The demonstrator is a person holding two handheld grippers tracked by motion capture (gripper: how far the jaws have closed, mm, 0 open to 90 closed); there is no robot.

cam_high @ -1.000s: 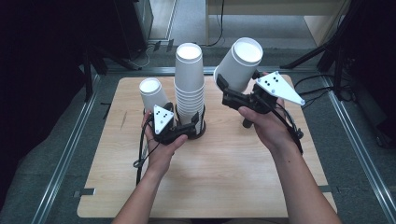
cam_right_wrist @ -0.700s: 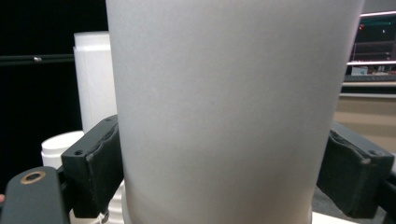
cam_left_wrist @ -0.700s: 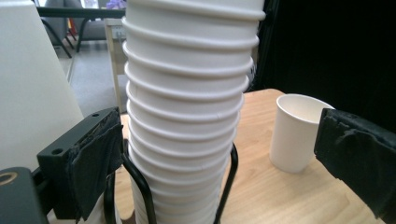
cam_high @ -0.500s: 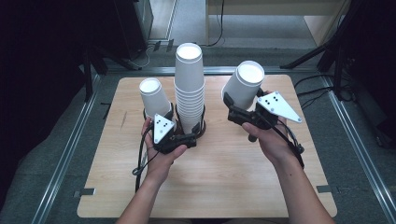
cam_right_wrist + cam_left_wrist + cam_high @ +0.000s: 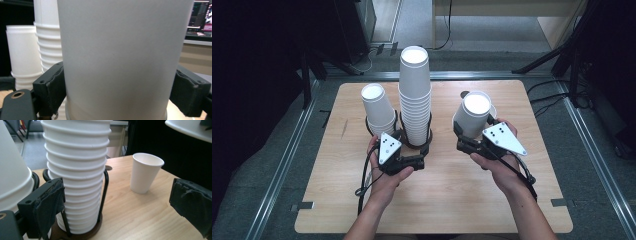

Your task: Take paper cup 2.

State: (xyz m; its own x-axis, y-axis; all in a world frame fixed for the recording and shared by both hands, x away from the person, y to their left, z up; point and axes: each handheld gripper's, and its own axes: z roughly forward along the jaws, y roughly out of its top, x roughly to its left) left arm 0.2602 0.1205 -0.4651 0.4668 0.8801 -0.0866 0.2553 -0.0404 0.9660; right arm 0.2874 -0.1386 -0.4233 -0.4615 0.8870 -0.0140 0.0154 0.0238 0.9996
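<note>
Clamping an upside-down paper cup (image 5: 473,116), the right tool (image 5: 460,136) hangs inside the table's (image 5: 512,200) edge; left tool (image 5: 419,162) gapes empty.

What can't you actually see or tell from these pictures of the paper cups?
- High view: the held cup covers most of the upright cup below it, so whether they touch is unclear.
- Right gripper view: the held cup blocks whatever lies straight ahead.
- Left gripper view: the top of the tall stack is cut off by the upper edge.
</note>
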